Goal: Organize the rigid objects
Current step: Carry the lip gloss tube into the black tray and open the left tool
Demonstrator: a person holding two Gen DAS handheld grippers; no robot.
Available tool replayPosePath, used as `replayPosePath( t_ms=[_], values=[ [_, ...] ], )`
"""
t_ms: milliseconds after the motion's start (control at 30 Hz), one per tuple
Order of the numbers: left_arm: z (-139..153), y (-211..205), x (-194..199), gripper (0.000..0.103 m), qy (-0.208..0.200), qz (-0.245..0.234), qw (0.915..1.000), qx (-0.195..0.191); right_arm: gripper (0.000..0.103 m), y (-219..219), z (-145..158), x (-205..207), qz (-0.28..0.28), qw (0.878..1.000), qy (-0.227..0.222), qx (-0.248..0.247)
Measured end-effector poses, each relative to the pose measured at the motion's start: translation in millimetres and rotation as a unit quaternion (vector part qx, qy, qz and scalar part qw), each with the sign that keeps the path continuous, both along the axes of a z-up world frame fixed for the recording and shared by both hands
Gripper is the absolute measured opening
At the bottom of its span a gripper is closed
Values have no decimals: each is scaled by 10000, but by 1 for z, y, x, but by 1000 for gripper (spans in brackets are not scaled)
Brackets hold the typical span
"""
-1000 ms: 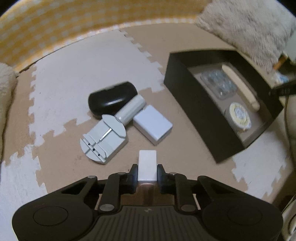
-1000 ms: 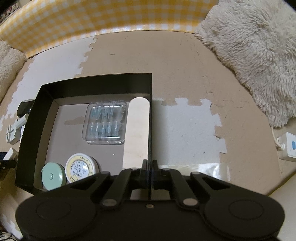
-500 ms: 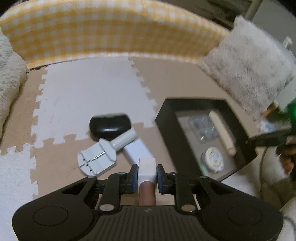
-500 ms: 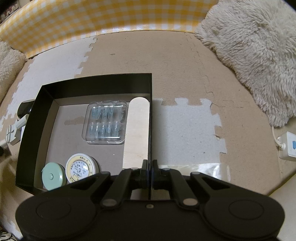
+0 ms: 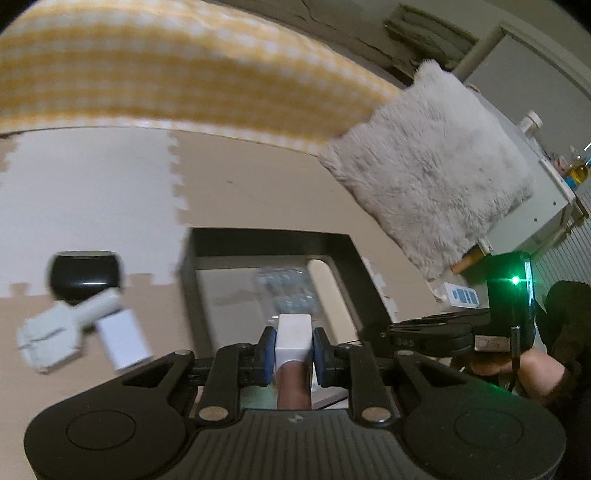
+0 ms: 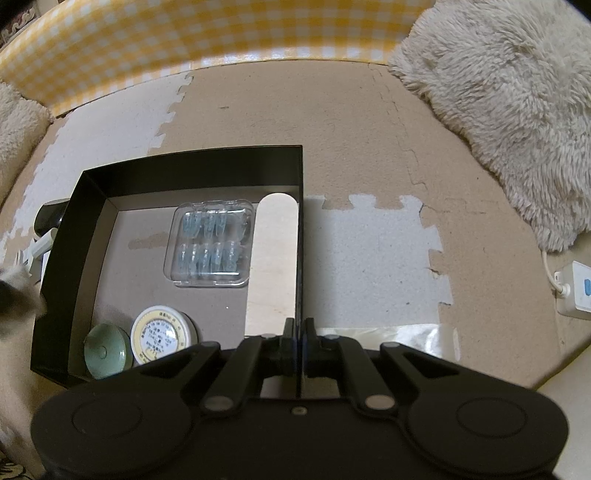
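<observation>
The left gripper [image 5: 294, 347] is clamping a white-capped brown stick [image 5: 293, 334], its long axis pointing toward twelve o'clock over the black box [image 5: 266, 236]. The right gripper [image 6: 298, 334] is pinching the box's right wall [image 6: 300, 236]. Inside, a round tin [image 6: 162, 334] is showing small unreadable print beside a clear case [image 6: 210, 243].

Foam puzzle floor mat [image 6: 351, 122], beige and white tiles; yellow gingham border [image 6: 192, 33] behind; shaggy grey cushion [image 6: 498, 103] (far right); white power strip [image 6: 578, 291] lay beside it.
</observation>
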State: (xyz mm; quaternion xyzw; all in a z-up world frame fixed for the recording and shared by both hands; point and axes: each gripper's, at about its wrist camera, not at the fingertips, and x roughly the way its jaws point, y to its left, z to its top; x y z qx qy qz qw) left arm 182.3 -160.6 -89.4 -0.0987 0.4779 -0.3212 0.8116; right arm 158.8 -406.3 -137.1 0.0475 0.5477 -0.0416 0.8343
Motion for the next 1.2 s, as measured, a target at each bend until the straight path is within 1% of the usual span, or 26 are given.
replayPosePath(
  t_ms=[67,267,433,467,500,533,567,633,800,900,1067,1167,1200],
  values=[
    [-6,-16,2,22,48,76,10000,-30,3,0,0,0,-1,10000,1,2],
    [-25,-52,7,22,298,570,9976,-272,3,-1,-1,0,-5,10000,13,24],
    [-48,-67,11,22,604,961,9916,-626,3,-1,-2,0,-10,10000,16,51],
    [-52,-70,11,22,662,1006,9907,-638,4,-1,-2,0,-12,10000,13,59],
    [-56,-72,10,22,708,1005,9906,-603,4,-2,-2,0,-15,10000,11,66],
    [-59,-75,10,24,748,987,9909,-519,4,-2,-3,0,-17,10000,14,72],
    [-61,-77,9,28,770,967,9913,-445,4,-2,-3,1,-15,10000,26,75],
    [-62,-75,8,31,744,937,9921,-388,4,-1,-5,1,-2,10000,56,72],
    [-56,-70,7,31,525,712,9960,-105,4,-1,-5,1,-2,10000,65,68],
    [-54,-69,4,31,417,521,9977,127,4,-1,-5,1,-5,10000,63,71],
    [-53,-66,-1,31,317,284,9983,410,4,-1,-5,1,-1,10000,64,67],
    [-51,-66,-3,31,271,200,9981,514,4,-1,-5,1,-3,10000,64,69],
    [-50,-65,-3,32,256,183,9981,536,4,-1,-5,1,-3,10000,65,69]
  ],
)
